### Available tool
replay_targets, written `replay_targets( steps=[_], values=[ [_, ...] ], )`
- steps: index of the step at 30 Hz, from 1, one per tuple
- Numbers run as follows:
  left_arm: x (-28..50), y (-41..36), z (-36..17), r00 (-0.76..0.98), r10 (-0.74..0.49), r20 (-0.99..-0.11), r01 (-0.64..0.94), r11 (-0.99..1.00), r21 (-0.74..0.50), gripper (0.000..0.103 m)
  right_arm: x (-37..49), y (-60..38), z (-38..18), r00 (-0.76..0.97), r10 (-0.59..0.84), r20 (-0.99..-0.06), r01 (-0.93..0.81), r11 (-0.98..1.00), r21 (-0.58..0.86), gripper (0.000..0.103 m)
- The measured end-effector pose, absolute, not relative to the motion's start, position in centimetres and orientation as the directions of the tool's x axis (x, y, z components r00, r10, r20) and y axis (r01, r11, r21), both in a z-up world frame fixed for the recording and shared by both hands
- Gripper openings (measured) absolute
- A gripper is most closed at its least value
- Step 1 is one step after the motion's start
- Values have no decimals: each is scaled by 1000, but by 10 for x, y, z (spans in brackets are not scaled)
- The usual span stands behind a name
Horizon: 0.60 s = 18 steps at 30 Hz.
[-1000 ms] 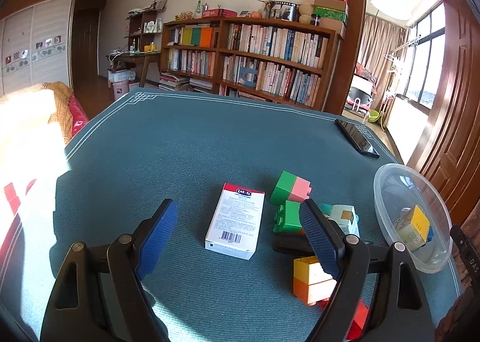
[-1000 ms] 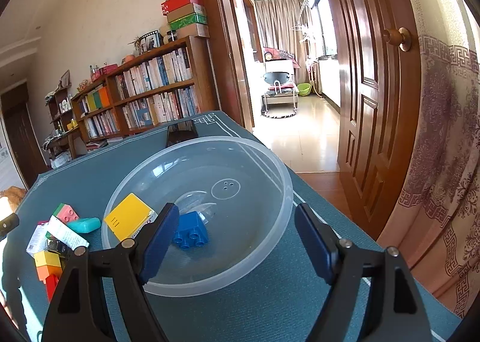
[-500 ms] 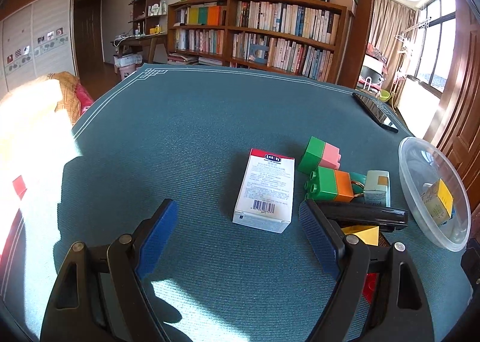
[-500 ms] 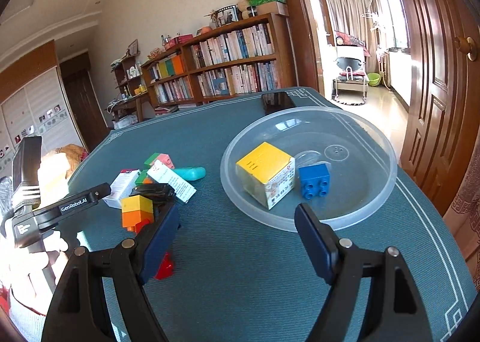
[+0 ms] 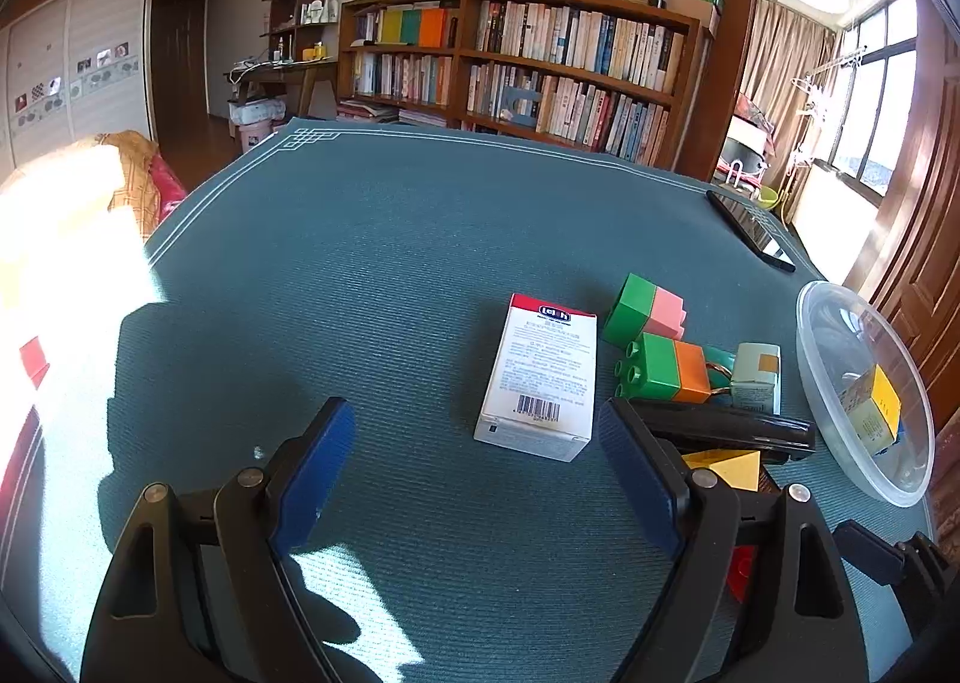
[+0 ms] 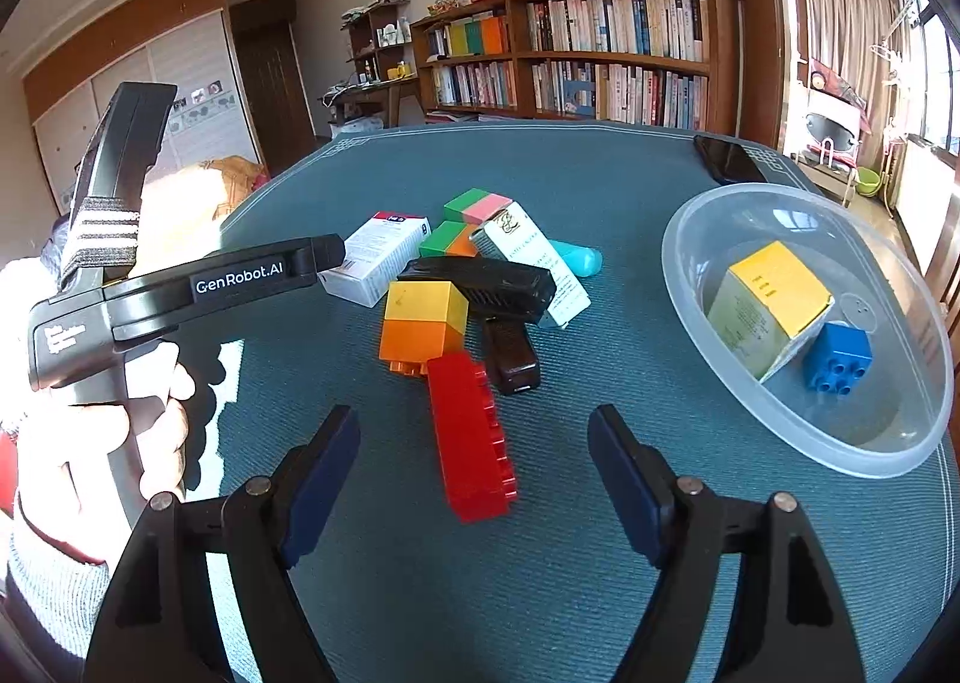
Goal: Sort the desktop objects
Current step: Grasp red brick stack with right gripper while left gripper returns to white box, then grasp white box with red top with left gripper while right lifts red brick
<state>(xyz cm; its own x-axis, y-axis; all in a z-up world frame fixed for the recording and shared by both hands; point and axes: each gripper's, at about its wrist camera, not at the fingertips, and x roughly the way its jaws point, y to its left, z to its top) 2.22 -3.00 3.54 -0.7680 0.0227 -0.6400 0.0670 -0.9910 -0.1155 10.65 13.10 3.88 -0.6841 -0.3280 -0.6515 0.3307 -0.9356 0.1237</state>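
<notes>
A pile of toy bricks and small boxes lies on the teal table mat. In the right wrist view a long red brick [image 6: 471,437] lies with its near end between the pads of my right gripper [image 6: 471,422]. The jaws are closing, and neither pad touches the brick. Behind it are a yellow-orange block [image 6: 423,326], a black stapler [image 6: 486,281] and a white carton [image 6: 534,263]. My left gripper [image 5: 474,410] hangs open with nothing between its pads, just short of a white box [image 5: 540,377]. A clear bowl [image 6: 780,443] at the right holds a yellow-topped box [image 6: 768,305] and a blue brick [image 6: 837,359].
A green-pink brick [image 5: 645,314] and a green-orange brick [image 5: 666,368] lie right of the white box. A dark phone [image 5: 750,230] sits near the far right table edge. A person's hand [image 6: 150,431] holds the left tool at the left. Bookshelves stand behind the table.
My right gripper has swung left, from over the bowl to the pile, and now straddles the red brick with its jaws a little narrower. The left gripper has barely moved.
</notes>
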Motion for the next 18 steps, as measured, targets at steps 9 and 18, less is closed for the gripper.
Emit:
replay_targets(
  steps=[9,18],
  values=[
    [13,-24,39,-758,59,-650,40,-990,-136,86,96,125,20,-614,-378,-692,368,-914,173,39],
    [-11,-15,34,-723,4,-690,28,-999,-35,86,95,132,18,-609,-389,-691,350,-914,206,32]
  ],
)
